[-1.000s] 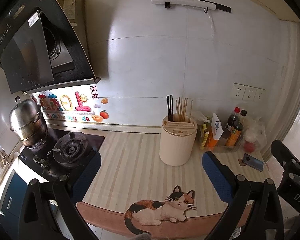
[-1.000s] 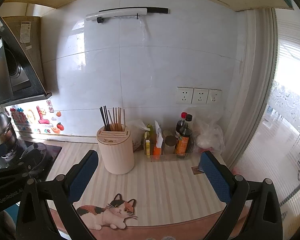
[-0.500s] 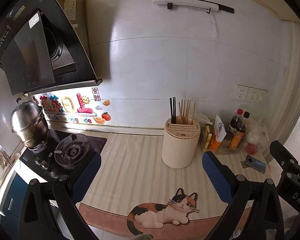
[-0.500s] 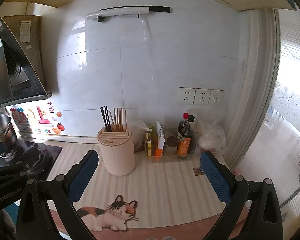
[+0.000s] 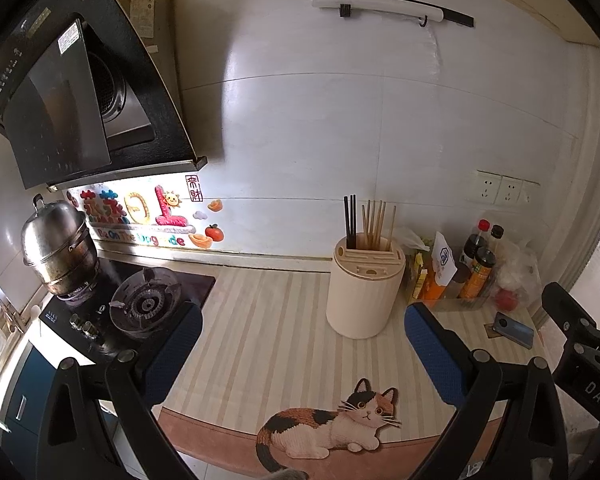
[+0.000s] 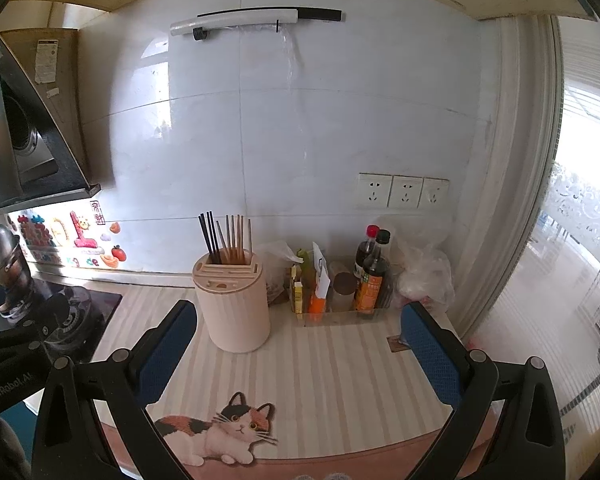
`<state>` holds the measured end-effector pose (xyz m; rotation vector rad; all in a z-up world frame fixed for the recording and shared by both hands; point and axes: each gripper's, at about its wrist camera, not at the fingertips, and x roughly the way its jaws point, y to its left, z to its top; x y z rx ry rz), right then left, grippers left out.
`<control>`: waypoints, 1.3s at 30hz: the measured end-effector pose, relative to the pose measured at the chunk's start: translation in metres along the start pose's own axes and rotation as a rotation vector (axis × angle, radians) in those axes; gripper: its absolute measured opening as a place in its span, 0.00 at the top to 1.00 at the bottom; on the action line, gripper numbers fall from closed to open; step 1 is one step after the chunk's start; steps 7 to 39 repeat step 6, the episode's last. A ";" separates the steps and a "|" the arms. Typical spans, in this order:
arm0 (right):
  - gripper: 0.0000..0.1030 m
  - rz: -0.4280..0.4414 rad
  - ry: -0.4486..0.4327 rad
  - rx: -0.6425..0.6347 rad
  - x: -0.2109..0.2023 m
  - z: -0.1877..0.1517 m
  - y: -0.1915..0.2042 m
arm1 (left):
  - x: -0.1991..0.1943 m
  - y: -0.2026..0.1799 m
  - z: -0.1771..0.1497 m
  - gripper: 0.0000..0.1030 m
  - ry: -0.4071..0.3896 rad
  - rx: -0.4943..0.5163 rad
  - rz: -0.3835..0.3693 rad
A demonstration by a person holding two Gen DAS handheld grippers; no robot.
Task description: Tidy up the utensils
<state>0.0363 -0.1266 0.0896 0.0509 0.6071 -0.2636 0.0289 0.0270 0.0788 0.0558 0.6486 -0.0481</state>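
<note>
Cream utensil holder (image 5: 364, 292) upright on striped counter (image 5: 268, 320), black and wooden chopsticks (image 5: 370, 222) standing in its rear slot, clear tray (image 6: 340, 312) of sauce bottles (image 6: 374, 276) beside it, left gripper (image 5: 300, 344) and right gripper (image 6: 300, 344) both spread wide, holding nothing.

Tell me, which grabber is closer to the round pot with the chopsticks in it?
Right, by a little, I think. The right gripper has the chopstick holder beside its left finger; the left gripper has it ahead, toward its right finger. Neither touches it.
</note>
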 end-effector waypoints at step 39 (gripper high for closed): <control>0.00 -0.003 -0.003 -0.001 0.002 -0.001 0.001 | 0.003 0.002 0.001 0.00 0.005 -0.004 -0.005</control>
